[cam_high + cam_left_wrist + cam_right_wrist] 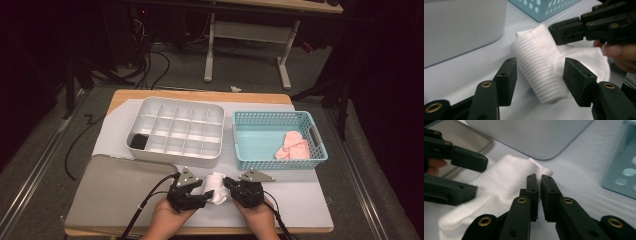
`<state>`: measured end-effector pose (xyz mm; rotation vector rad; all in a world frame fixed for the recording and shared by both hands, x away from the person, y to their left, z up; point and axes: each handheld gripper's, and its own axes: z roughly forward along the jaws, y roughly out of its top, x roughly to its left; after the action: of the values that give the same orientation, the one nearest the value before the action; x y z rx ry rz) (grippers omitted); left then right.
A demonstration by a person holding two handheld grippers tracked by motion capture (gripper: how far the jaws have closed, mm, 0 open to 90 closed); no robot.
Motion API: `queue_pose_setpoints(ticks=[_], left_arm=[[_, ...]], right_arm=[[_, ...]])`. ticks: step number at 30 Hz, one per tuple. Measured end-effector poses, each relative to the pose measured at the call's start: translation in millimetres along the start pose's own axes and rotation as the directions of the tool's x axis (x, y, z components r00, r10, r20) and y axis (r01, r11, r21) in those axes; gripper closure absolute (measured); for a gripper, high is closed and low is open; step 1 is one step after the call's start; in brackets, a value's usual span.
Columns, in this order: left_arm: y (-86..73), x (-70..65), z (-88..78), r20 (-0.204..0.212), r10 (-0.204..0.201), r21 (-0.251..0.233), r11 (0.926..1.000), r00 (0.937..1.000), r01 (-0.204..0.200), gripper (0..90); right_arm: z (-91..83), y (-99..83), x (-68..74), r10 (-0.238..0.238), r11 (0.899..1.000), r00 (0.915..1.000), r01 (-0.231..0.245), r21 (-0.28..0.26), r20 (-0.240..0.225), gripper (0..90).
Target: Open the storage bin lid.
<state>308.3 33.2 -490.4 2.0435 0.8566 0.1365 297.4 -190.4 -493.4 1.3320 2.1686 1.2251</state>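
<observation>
A white ribbed sock [216, 187] lies bunched on the pale mat near the table's front edge, between my two grippers. My left gripper [206, 192] reaches in from the left. In the left gripper view its jaws [539, 72] stand wide apart on either side of the rolled sock [541, 67], not squeezing it. My right gripper [227, 185] comes in from the right. In the right gripper view its jaws [539, 181] are only a narrow slit apart, tips at the sock's [504, 177] far edge, with no clear pinch on the fabric.
A white divided organiser [175, 156] stands behind the sock, with a black item [138, 141] in its front-left cell. To its right, a blue basket [240, 150] holds a pink cloth [294, 146]. A grey lid [115, 190] lies at the front left.
</observation>
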Motion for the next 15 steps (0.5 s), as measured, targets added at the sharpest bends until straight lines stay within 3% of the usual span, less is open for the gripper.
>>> queue_pose_setpoints(ticks=[5, 8, 15], left_arm=[[-1.3, -3.5, 6.8, -0.027, 0.021, 0.018, 0.9996, 0.9994, -0.02, 45.5], [-1.2, -4.0, 8.3, -0.039, 0.028, 0.02, 0.9994, 0.9989, -0.027, 45.6], [-1.2, -4.3, 10.6, -0.046, 0.031, 0.024, 0.9993, 0.9985, -0.029, 45.7]], right_arm=[[-19.6, -0.1, 4.7, -0.002, 0.999, 1.0, 0.003, -0.047, 0.004, 76.6], [-33.5, -4.2, 17.8, -0.035, 0.997, 0.9991, 0.033, -0.065, -0.025, 76.3], [-30.3, -8.4, 28.3, -0.047, 0.998, 0.9974, 0.045, -0.051, -0.055, 72.1]])
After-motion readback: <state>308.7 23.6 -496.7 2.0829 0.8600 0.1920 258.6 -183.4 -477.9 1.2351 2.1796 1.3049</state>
